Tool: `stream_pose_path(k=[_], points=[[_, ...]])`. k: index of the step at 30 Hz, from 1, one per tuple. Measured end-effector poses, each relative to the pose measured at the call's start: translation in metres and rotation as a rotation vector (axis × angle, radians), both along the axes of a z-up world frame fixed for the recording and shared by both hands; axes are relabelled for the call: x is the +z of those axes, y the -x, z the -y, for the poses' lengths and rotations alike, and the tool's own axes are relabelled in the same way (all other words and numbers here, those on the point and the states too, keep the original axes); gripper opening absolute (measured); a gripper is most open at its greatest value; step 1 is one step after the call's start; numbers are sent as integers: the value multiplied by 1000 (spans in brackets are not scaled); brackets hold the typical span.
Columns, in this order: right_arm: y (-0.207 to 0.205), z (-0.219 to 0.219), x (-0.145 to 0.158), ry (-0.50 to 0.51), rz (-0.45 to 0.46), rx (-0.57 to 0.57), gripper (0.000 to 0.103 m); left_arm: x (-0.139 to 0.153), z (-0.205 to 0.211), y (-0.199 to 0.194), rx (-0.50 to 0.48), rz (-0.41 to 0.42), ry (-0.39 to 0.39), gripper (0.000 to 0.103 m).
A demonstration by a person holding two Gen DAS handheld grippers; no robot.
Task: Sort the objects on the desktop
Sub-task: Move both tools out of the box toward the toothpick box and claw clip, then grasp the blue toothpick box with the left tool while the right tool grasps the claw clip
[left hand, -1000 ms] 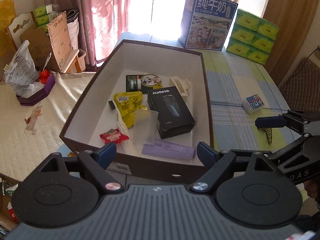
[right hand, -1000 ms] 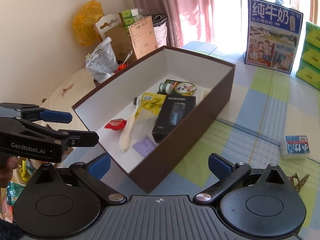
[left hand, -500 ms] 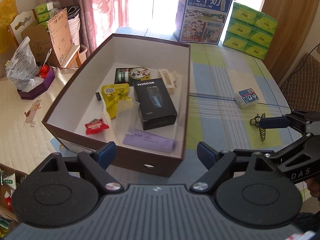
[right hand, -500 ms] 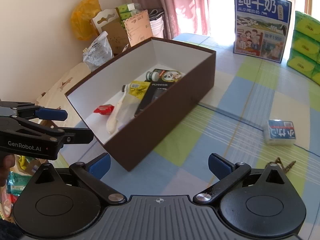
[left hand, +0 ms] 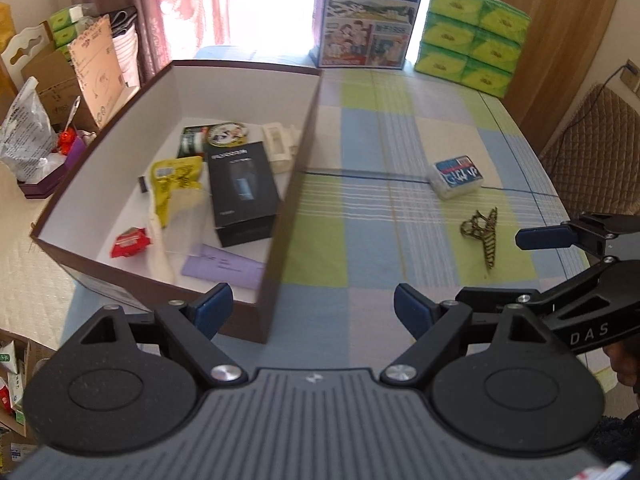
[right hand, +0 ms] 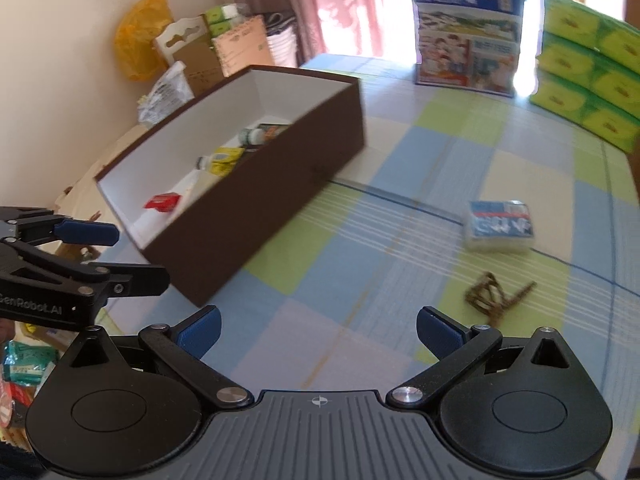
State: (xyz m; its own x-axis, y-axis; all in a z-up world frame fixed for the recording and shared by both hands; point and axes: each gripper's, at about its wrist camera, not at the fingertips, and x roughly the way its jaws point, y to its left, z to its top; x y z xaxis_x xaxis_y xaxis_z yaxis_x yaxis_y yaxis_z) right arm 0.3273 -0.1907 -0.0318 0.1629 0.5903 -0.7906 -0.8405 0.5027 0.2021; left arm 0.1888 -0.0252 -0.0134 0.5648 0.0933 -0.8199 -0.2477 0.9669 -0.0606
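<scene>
A brown box with a white inside (left hand: 294, 184) (right hand: 280, 176) stands on the left of the checked tablecloth. It holds a black carton (left hand: 242, 192), a yellow packet (left hand: 174, 178), a red sachet (left hand: 130, 242), a purple card (left hand: 224, 268) and other small items. A blue-labelled tissue pack (left hand: 456, 176) (right hand: 500, 224) and a bronze hair claw (left hand: 482, 234) (right hand: 494, 296) lie on the cloth to the right. My left gripper (left hand: 314, 308) is open and empty by the box's near right corner. My right gripper (right hand: 318, 330) is open and empty, low over the cloth, left of the claw.
A blue milk carton (left hand: 370, 16) and stacked green tissue packs (left hand: 470, 40) stand at the table's far edge. Bags, cardboard and clutter (left hand: 36, 120) fill the left side beyond the box. A quilted chair back (left hand: 592, 148) is at the right.
Both grippers have moved to the right, away from the box and toward the hair claw and tissue pack. Both have stayed open and empty.
</scene>
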Motion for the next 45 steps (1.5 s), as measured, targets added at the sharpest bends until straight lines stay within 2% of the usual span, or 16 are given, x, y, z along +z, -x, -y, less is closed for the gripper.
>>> stream_pose_path(k=[16,25,29,30,31,33,39,45], points=[[-53,55,-16,52,5,-261,101,-20,57,-56,-124,-13,11,85],[-70,62,-29,59,-10,-358,101,-39,63,-92,-160,-51,-9,85],[-78,60,-40,49,15,-388,100,-50,63,-107,-162,-72,-17,85],[-80,59,-43,55,22,-394,94,-53,63,-111,-162,-78,-18,85],[-83,57,-46,60,25,-397,84,-55,63,-115,-163,-84,-18,85],[-88,55,-53,60,18,-404,77,-60,62,-122,-168,-92,-20,85],[-104,45,-69,50,-7,-428,63,-72,61,-146,-186,-105,-36,85],[-117,33,-87,59,-24,-423,58,-81,59,-169,-219,-107,-49,85]])
